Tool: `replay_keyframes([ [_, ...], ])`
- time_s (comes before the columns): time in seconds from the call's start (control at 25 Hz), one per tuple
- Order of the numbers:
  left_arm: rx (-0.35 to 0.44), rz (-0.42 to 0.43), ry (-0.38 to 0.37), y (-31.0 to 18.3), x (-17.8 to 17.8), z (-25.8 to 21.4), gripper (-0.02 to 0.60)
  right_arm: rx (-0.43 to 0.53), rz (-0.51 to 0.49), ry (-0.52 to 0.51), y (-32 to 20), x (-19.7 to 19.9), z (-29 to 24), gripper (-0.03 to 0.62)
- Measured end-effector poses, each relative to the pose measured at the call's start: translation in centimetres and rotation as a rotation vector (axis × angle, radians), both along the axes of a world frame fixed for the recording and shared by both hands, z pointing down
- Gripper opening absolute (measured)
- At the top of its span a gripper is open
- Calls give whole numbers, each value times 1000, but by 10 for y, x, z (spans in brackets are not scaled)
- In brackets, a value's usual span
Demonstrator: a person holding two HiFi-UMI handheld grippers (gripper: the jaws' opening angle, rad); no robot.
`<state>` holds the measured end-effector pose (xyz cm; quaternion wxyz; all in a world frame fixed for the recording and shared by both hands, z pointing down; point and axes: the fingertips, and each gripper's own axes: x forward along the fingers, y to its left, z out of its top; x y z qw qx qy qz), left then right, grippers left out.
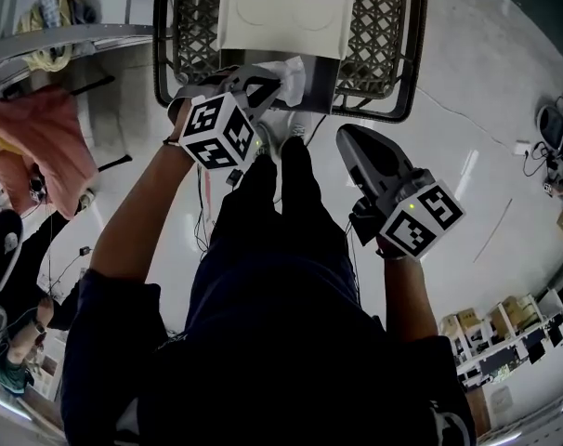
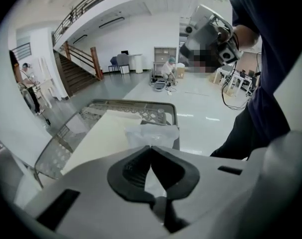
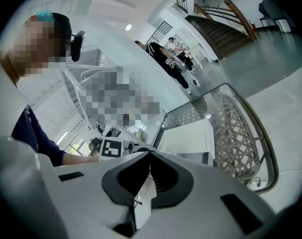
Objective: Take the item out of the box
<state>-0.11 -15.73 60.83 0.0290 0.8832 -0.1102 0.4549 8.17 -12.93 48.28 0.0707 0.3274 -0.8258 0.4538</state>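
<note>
A white cardboard box (image 1: pixel 281 19) sits in a metal mesh basket (image 1: pixel 384 35) in front of me. My left gripper (image 1: pixel 266 87) is shut on a crumpled clear plastic bag (image 1: pixel 289 74), which it holds just above the box's near edge. In the left gripper view the bag (image 2: pixel 152 132) sticks out past the closed jaws of my left gripper (image 2: pixel 151 148), over the cream box top (image 2: pixel 103 136). My right gripper (image 1: pixel 346 137) hangs shut and empty to the right, over the floor. In the right gripper view the right gripper (image 3: pixel 150 153) has its tips touching, and the box (image 3: pixel 188 136) lies ahead.
The basket's dark rim (image 1: pixel 370 111) frames the box on all sides. A pink cloth (image 1: pixel 42 137) hangs at the left. Pale polished floor (image 1: pixel 477 91) spreads to the right, with cables and gear (image 1: pixel 553 133) at the far right edge. A person's legs (image 1: pixel 281 212) stand below the grippers.
</note>
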Motion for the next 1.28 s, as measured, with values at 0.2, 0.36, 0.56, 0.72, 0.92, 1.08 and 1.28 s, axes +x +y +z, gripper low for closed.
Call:
replay_keyframes([
  [0.2,71,-57,82,0,-3,-64,11,56,-7,3,0,-9,-34,25],
  [0.36,139,-124,162,-5,-9,-128,11,125,-6,8,-3,-15,-72,25],
  [0.56,199,-228,292,-1,-16,-200,11,201,1,16,1,-20,-116,25],
  [0.72,239,-267,362,-4,-21,-236,11,256,1,17,-4,-26,-138,25],
  [0.92,289,-301,424,3,-35,-276,11,324,-2,10,2,-37,-169,25],
  [1.08,289,-336,484,5,-43,-302,11,365,-6,1,0,-43,-188,25],
  [1.28,310,-370,535,14,-56,-320,11,411,-10,-7,5,-51,-208,25],
])
